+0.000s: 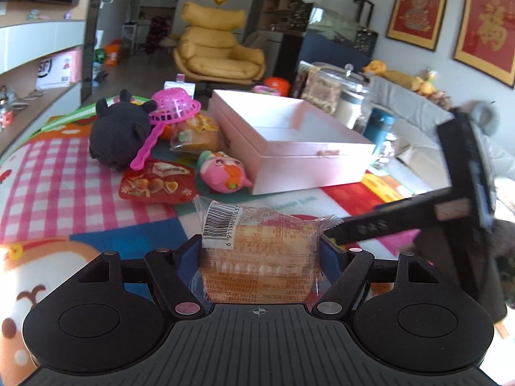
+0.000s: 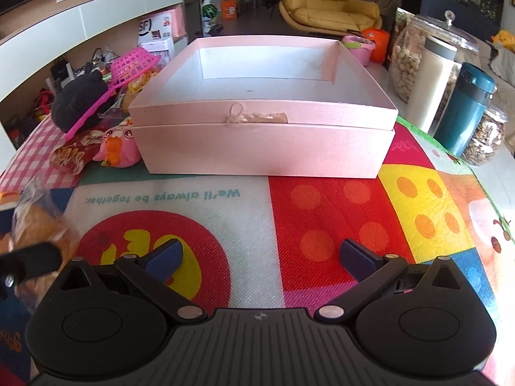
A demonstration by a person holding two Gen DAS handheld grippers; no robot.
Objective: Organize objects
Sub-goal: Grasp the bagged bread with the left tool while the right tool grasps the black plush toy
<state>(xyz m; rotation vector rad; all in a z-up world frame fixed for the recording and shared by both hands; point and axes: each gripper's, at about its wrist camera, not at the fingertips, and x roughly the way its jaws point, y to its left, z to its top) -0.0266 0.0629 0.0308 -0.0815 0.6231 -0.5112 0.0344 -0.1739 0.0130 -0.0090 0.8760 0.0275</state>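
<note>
A clear-wrapped cake pack (image 1: 254,263) with a barcode label sits between the blue pads of my left gripper (image 1: 260,251), which is shut on its sides just above the colourful mat. The same pack (image 2: 35,222) shows blurred at the left edge of the right wrist view. An open, empty pink box (image 2: 257,148) stands ahead on the mat; in the left wrist view the box (image 1: 305,167) is ahead and to the right. My right gripper (image 2: 260,254) hovers open over the mat in front of the box, nothing between its fingers.
Left of the box lie a black plush (image 1: 119,132), a pink strainer (image 1: 175,104), a red snack bag (image 1: 154,186), a pink plush toy (image 1: 222,170) and a wrapped bun (image 1: 196,138). Glass jars (image 2: 418,64) and a teal flask (image 2: 466,109) stand to the box's right.
</note>
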